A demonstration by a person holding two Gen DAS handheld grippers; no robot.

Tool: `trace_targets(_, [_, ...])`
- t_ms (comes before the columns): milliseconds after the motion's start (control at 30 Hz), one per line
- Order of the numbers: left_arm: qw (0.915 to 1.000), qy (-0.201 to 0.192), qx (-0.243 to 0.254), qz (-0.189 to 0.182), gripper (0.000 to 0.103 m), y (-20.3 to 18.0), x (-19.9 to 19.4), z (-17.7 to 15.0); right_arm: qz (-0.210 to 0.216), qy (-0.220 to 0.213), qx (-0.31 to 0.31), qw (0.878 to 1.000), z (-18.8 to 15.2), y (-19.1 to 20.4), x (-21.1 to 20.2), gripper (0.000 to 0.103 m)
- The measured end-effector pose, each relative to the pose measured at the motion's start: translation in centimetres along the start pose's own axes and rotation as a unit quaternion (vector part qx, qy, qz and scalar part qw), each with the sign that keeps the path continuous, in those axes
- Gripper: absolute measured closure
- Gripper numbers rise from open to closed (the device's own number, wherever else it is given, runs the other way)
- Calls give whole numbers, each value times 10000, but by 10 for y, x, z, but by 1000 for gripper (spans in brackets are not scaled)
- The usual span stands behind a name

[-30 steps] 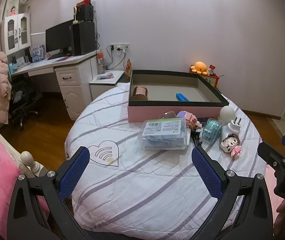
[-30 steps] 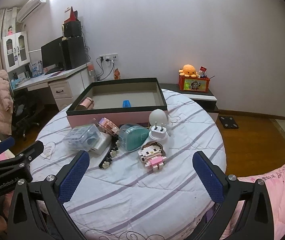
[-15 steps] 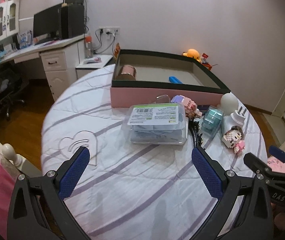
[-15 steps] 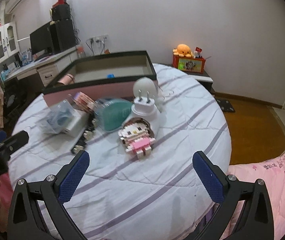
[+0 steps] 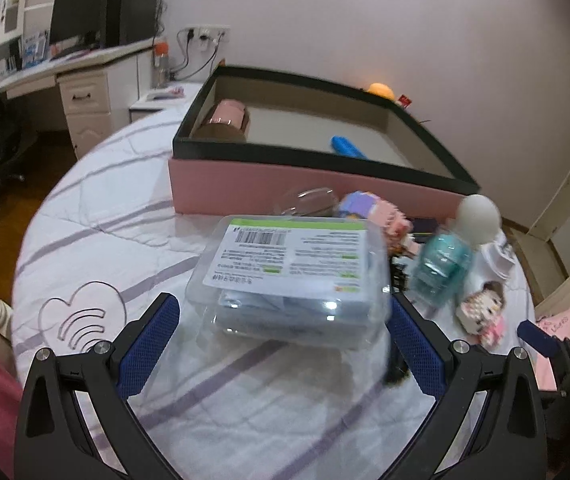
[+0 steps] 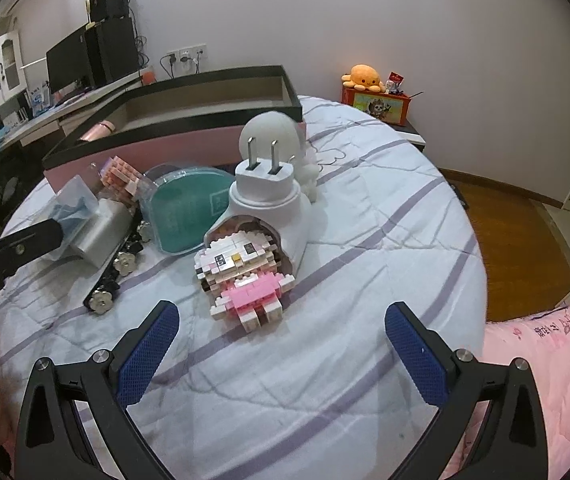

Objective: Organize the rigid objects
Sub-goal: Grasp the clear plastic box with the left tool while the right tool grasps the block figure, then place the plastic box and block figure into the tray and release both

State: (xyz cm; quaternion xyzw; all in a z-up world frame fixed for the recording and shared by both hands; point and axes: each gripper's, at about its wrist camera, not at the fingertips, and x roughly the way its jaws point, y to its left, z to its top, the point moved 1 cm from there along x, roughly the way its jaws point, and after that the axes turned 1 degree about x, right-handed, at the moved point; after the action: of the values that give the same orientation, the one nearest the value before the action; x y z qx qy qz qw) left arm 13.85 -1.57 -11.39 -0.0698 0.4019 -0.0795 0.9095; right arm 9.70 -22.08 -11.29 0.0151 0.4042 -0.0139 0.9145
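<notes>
A clear plastic box with a printed label point(image 5: 293, 276) lies on the striped bed cover, just ahead of my open left gripper point(image 5: 283, 336), between the finger lines. My open right gripper point(image 6: 281, 340) faces a pink-and-white brick doll point(image 6: 245, 280) that leans on a white plug adapter point(image 6: 269, 196). Beside them lie a teal case point(image 6: 185, 208), a pink brick figure point(image 6: 119, 174) and a black strip with flower studs point(image 6: 117, 272). The pink box with black rim point(image 5: 309, 192) holds a pink cylinder point(image 5: 225, 120) and a blue item point(image 5: 347, 147).
A round bed with a white striped cover point(image 6: 365, 264) carries everything. A desk with monitor point(image 5: 81, 28) stands at the far left. A red box with an orange plush point(image 6: 373, 96) is behind the bed. A pink quilt point(image 6: 545, 344) lies at the right edge.
Both grippers have moved forward and down toward the objects. The clear box now sits close between the left fingers; the brick doll looms nearer the right gripper. Both stay open.
</notes>
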Motion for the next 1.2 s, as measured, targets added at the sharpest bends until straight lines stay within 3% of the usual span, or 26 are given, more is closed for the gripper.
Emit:
trace_targets(100, [9996, 276, -42, -31, 0, 0, 15, 4, 28, -20, -26, 10000, 2, 2, 5, 0])
trace_targets(200, [9996, 288, -20, -68, 3, -3, 19, 7, 129, -38, -106, 9999, 7, 5, 8, 3])
trace_targets(267, [9995, 275, -62, -164, 7, -2, 19, 8, 143, 33, -199, 9997, 8, 8, 12, 12])
trace_targets(333, [9994, 260, -72, -211, 7, -1, 17, 8, 146, 36, -262, 9995, 9, 8, 14, 32])
trace_targets(367, [9993, 243, -85, -254, 7, -1, 15, 8, 181, 11, -272, 9995, 9, 8, 13, 35])
trace_targets(433, [9993, 187, -99, -310, 7, 1, 11, 8, 291, -18, -284, 9992, 7, 9, 11, 51])
trace_targets(933, [9997, -221, 85, -48, 7, 14, -28, -12, 792, -159, -119, 9967, -3, 6, -22, 53])
trace_targets(1200, [9985, -516, 195, -23, 7, 13, -53, -1, 1102, -466, -276, 9924, 14, 24, -51, 53])
